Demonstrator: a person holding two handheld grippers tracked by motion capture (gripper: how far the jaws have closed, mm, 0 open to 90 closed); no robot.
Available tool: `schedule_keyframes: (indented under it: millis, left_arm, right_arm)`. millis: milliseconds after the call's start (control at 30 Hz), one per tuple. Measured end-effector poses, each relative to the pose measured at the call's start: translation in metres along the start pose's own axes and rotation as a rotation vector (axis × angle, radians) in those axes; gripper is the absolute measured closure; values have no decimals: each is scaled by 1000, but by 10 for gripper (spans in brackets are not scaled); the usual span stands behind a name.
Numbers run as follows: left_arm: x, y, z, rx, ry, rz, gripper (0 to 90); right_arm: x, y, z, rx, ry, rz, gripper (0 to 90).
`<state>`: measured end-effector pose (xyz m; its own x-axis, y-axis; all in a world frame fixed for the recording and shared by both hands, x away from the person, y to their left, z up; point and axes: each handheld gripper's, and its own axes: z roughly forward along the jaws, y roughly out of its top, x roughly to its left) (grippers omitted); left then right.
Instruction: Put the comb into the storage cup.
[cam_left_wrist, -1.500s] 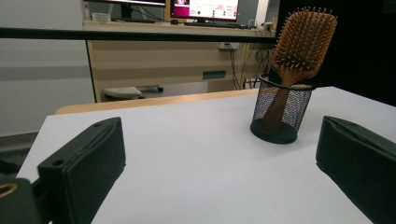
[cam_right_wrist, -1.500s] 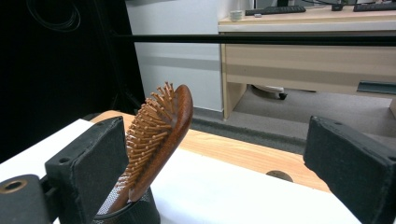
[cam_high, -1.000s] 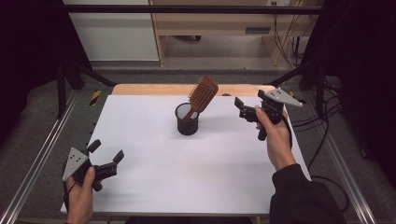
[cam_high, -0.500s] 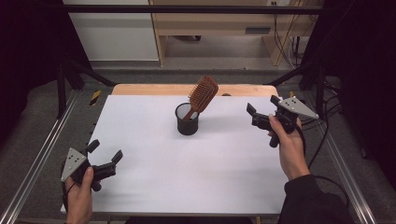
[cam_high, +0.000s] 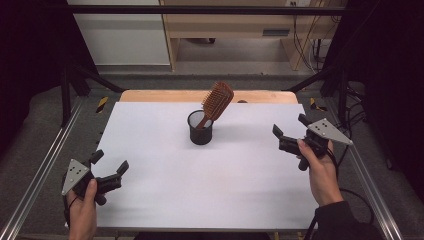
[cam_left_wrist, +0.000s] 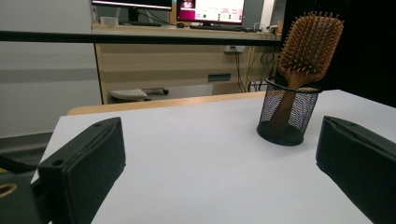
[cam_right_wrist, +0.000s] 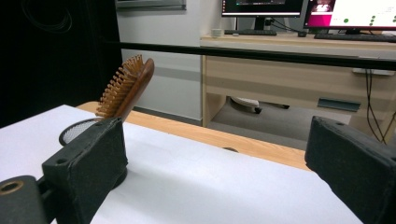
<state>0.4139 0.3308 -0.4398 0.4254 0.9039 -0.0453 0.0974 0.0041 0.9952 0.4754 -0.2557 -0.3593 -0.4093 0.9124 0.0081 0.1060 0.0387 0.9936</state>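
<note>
The right gripper (cam_high: 290, 131) has drawn back, jaws wide and empty like the left gripper (cam_high: 109, 163), leaving the hairbrush (cam_high: 216, 103) leaning toward it from the cup (cam_high: 200, 132), nearer the right.

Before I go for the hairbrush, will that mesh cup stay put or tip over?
Probably tippy. The hairbrush leans on the rim of the mesh cup, its broad head well above and past that rim, so the load looks top-heavy. The cup is open wire mesh, likely light, on a smooth white table, so it may slide or tip under a sideways pull. Lifting straight up seems safer.
</note>
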Motion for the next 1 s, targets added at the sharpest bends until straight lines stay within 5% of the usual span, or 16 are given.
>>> schedule_keyframes:
  millis: [1000]
  left_arm:
    - [-6,1,-5,-10,-11,14,16]
  right_arm:
    - [-21,-44,-51,4,-64,35,57]
